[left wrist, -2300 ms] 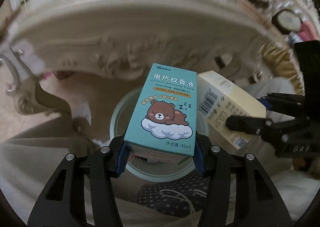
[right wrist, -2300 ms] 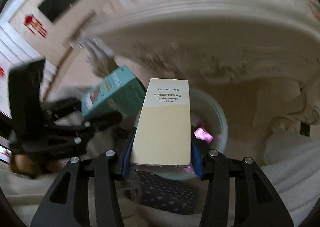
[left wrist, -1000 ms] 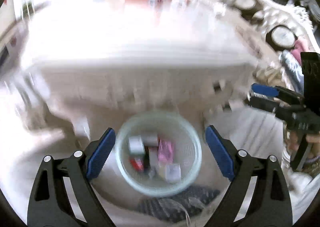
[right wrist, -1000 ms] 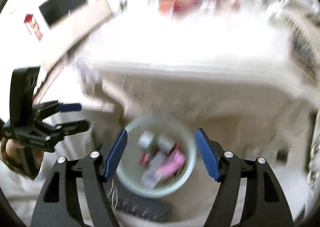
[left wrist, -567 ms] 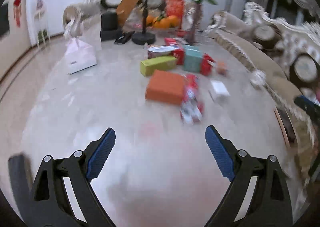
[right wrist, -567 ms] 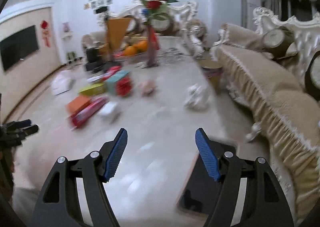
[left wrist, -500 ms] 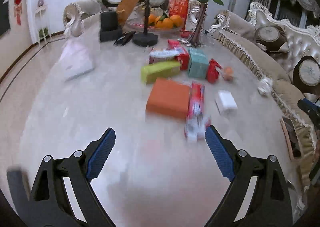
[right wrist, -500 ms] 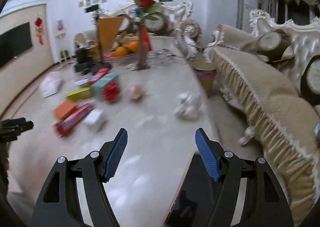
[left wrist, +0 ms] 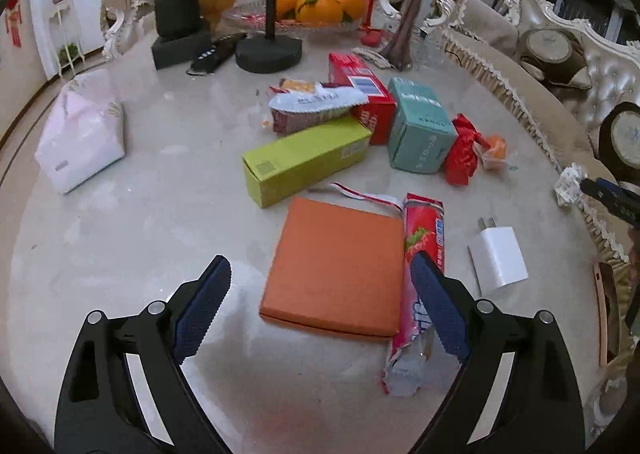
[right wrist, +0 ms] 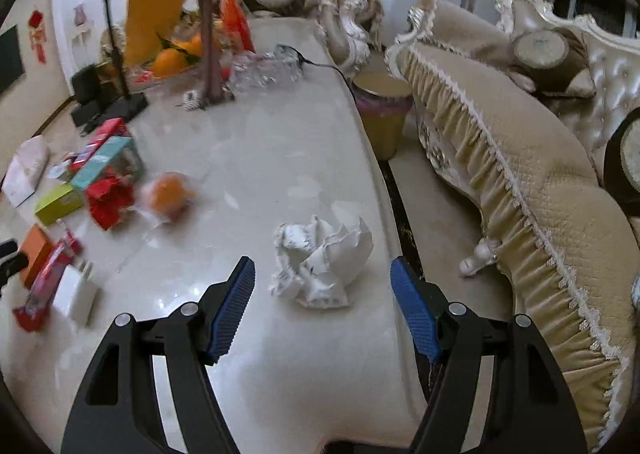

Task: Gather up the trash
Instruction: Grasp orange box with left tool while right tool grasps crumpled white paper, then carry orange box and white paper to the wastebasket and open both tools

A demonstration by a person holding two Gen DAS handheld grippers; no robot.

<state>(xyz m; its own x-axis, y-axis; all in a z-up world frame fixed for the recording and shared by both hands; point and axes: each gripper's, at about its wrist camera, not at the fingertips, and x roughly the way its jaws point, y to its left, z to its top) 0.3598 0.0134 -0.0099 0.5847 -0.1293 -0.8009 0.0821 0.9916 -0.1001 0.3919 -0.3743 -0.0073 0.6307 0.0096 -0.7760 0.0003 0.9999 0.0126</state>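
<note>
Both claws are spread wide with nothing in them. The left claw [left wrist: 320,308] hangs over the marble tabletop [left wrist: 140,238], and the flat orange box [left wrist: 334,268] sits right between its blue pads. Touching the box's right edge is a torn red strawberry wrapper [left wrist: 420,278], its ripped end down by the right pad. A white charger plug [left wrist: 498,258] lies just beside that, a bit apart.

Further back there's a loose pile: a lime-green carton [left wrist: 306,159], a teal box [left wrist: 420,129] with a red box [left wrist: 362,89] next to it, a crumpled red wrapper [left wrist: 462,151], and a white snack bag [left wrist: 316,101] lying on top of the red stuff. A white tissue pack [left wrist: 82,135] sits well off to the left on its own.

The right claw [right wrist: 322,306] is lined up on a crumpled white paper ball [right wrist: 322,262], which sits near the tabletop edge on the sofa [right wrist: 520,157] side, roughly between the fingertips and a little ahead of them. Not touching it as far as I can tell. A small bin [right wrist: 382,109] stands on the floor beyond the tabletop edge.
</note>
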